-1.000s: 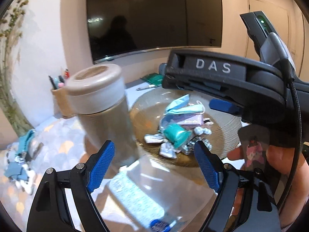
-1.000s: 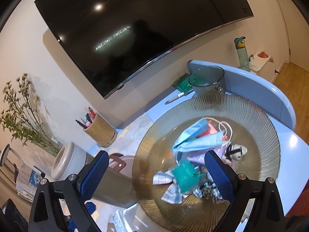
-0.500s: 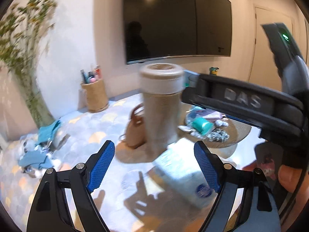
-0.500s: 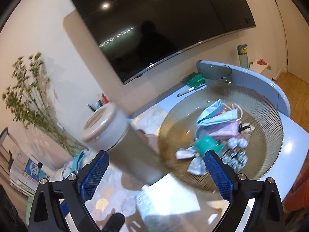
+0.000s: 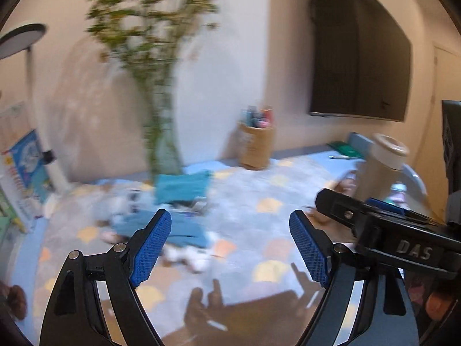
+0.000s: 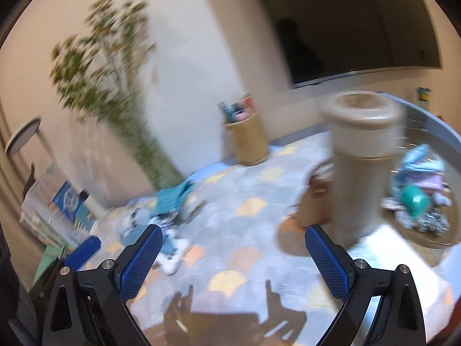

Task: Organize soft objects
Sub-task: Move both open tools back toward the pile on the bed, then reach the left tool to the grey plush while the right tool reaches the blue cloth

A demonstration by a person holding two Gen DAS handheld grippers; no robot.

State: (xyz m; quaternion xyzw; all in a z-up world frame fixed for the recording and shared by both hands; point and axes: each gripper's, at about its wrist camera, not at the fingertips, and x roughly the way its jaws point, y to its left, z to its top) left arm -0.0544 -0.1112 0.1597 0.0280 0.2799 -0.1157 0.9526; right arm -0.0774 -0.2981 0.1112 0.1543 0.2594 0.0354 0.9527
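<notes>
Loose pile of teal and white soft items (image 5: 173, 219), centre-left of the left view, lying on the patterned counter (image 5: 259, 225). Left claw (image 5: 230, 245) and right claw (image 6: 233, 259) both gape wide, empty. Advisable: descend over one piece only, pinching a raised fold. Sorted items fill the ribbed dish (image 6: 426, 239), right edge; tumbler (image 6: 363, 167), pen pot (image 5: 255, 147), vase of stems (image 5: 161, 132) and wall screen (image 5: 360, 66) surround.

Matt patterned cloth table cover (image 6: 230, 219), woven pen holder (image 6: 247, 141), glossy ribbed plate (image 6: 426, 239), textured blue fingers (image 6: 141, 262).
</notes>
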